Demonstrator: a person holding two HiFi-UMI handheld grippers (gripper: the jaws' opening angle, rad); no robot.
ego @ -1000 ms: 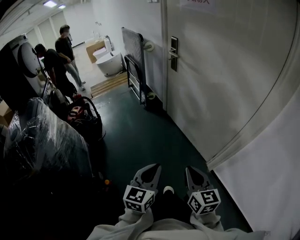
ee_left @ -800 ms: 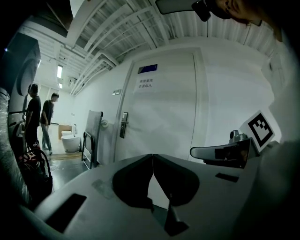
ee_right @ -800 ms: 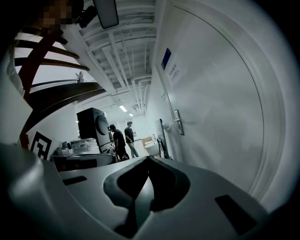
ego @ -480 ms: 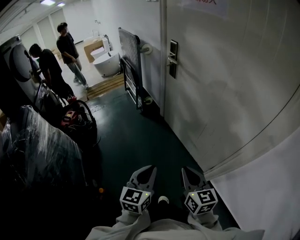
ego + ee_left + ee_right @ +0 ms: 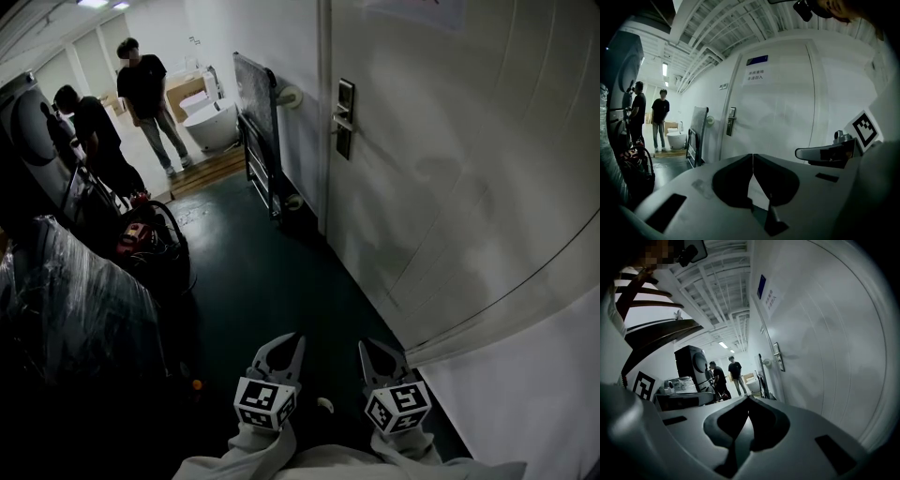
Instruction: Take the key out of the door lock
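Two tongs sit low before us: the left gripper (image 5: 289,341) and the right gripper (image 5: 368,347), both clenched tight with nothing between the jaws. The door lock (image 5: 345,117) sits at the left edge of the white door (image 5: 450,141), well apart from them; its key is too small for us to make out, and two people (image 5: 142,80) stand beyond

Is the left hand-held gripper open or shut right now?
Shut. In its own view the left hand-held gripper has its jaw tips touching, with nothing held between them.
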